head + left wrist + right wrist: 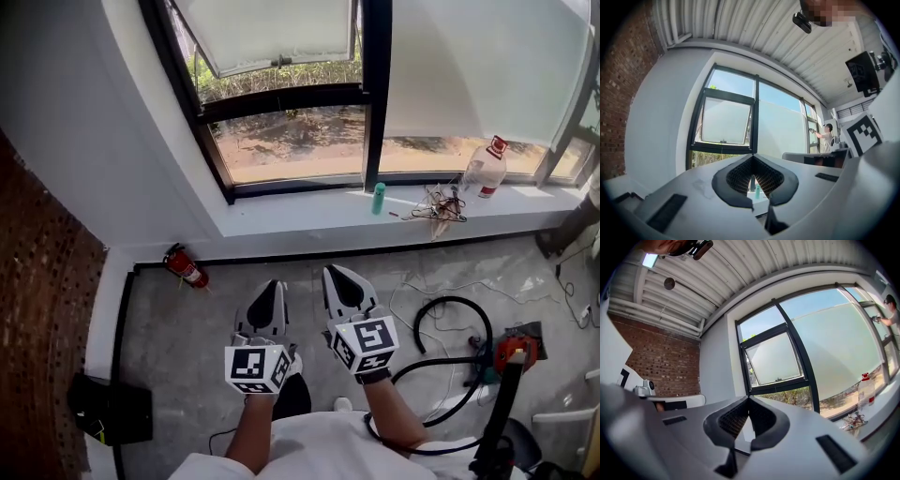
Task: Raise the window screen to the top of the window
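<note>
The white window screen [478, 66] covers the right pane, and its lower edge hangs a little above the sill [309, 220]. It also shows in the left gripper view [780, 133] and the right gripper view [834, 348]. The left pane holds a tilted-out sash [272, 33]. Both grippers are held side by side over the floor, well short of the window. My left gripper [272, 286] [751, 161] is shut with nothing in it. My right gripper [337, 274] [746, 401] is likewise shut and empty.
On the sill stand a green bottle [378, 198], a tangle of cords [441, 206] and a white bottle [486, 169]. A red fire extinguisher [186, 267] lies by the wall. Black hose [450, 328], an orange tool [516, 353] and a black box [112, 408] are on the floor.
</note>
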`<state>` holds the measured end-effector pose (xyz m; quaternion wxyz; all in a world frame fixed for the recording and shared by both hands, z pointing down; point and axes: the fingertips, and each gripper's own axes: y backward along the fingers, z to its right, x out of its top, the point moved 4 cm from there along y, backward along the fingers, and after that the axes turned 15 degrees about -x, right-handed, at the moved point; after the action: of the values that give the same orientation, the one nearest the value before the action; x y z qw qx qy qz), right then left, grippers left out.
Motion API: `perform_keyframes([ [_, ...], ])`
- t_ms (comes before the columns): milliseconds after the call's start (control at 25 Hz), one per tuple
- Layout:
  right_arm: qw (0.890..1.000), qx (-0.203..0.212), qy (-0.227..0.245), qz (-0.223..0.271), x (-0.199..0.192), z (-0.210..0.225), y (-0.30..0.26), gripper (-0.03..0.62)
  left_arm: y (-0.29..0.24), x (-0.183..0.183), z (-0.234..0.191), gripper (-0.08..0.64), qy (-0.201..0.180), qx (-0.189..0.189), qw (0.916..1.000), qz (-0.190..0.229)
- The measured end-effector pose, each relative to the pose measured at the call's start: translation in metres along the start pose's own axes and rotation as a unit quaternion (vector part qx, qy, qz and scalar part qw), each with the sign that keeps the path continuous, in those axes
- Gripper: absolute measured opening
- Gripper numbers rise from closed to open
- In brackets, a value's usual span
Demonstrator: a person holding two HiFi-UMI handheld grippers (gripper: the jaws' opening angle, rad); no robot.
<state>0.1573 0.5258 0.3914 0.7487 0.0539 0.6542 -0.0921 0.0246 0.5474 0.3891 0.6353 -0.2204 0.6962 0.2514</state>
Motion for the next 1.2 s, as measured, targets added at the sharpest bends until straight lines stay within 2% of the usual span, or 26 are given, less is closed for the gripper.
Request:
perform_keyframes([
  [80, 1.000, -0.003, 0.006, -0.004, -0.004, -0.009, -0.026, -0.009, -0.010, 0.000, -0.025, 0.000, -0.001, -0.005, 1.0000, 0.002],
  [240, 0.999, 0.013, 0.033, 0.007, 0.004, -0.049, -0.085, -0.009, -0.029, 0.010, -0.086, 0.000, -0.071, 0.007, 0.9974, -0.013],
  [360, 0.999, 0.027, 0.040, 0.015, 0.010, -0.078, -0.126, -0.009, -0.043, 0.018, -0.134, 0.000, -0.065, 0.001, 0.9979, -0.002],
  [480, 0.999, 0.024, 0.041, 0.010, 0.005, -0.097, -0.164, -0.009, -0.052, 0.019, -0.174, 0.000, -0.059, -0.007, 0.9983, 0.001],
  [640, 0.999, 0.016, 0.041, 0.005, -0.002, -0.117, -0.204, -0.009, -0.062, 0.011, -0.222, 0.000, -0.096, 0.005, 0.9950, -0.026],
  [720, 0.999, 0.012, 0.046, 0.002, -0.005, -0.121, -0.222, -0.009, -0.074, 0.004, -0.248, 0.000, -0.085, 0.014, 0.9953, -0.044],
  [800, 0.999, 0.004, 0.049, -0.007, -0.008, -0.119, -0.239, -0.009, -0.090, -0.004, -0.267, 0.000, -0.064, 0.007, 0.9962, -0.058],
  [880, 0.999, -0.005, 0.047, -0.015, -0.010, -0.109, -0.256, -0.009, -0.106, -0.007, -0.276, 0.000, -0.053, -0.006, 0.9971, -0.055],
  [1080, 0.999, -0.020, 0.036, -0.011, -0.009, -0.069, -0.318, -0.009, -0.165, -0.013, -0.295, 0.000, -0.051, -0.023, 0.9977, -0.037],
  [1200, 0.999, -0.015, 0.029, -0.016, -0.010, -0.046, -0.367, -0.009, -0.210, -0.017, -0.313, 0.000, -0.051, -0.025, 0.9977, -0.037],
])
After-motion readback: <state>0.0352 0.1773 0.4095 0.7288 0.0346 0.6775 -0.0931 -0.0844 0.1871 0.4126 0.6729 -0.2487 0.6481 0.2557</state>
